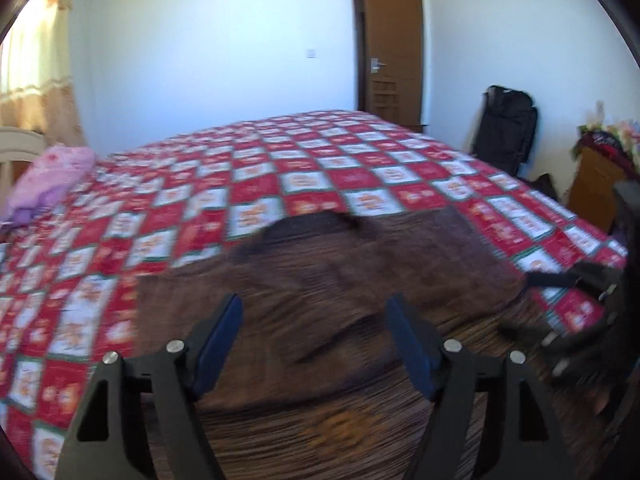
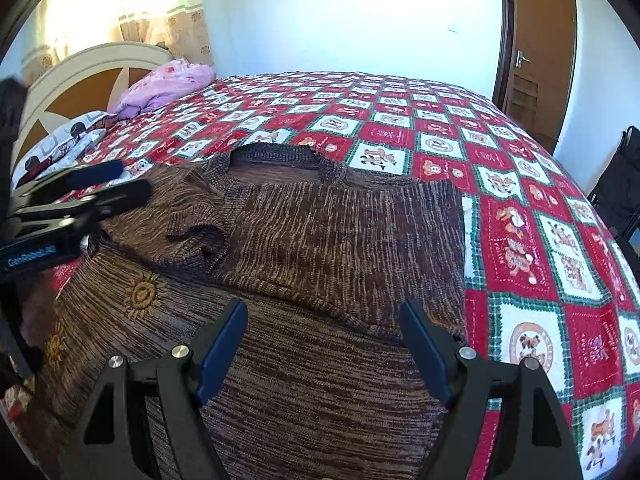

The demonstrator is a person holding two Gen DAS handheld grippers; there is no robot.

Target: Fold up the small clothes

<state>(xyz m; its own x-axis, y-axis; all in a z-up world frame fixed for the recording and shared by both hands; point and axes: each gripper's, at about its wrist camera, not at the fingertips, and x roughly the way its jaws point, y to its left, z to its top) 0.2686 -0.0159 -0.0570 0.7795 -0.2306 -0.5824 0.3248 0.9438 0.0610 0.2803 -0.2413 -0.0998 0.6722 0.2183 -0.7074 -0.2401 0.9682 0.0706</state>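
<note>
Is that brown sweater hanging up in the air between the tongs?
No, the brown sweater lies spread on the checkered bedspread, and the right tongs stand open above it.

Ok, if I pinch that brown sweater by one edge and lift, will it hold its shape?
Probably not. The brown sweater is a soft knit, already creased with one sleeve flopped across the chest, so it should drape and sag. Its ribbed texture likely grips the checked bedspread and resists sliding. It looks thick, so moderately heavy.

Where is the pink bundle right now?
In the right wrist view, the pink bundle lies upper left on the checked bedspread, against the headboard.
</note>
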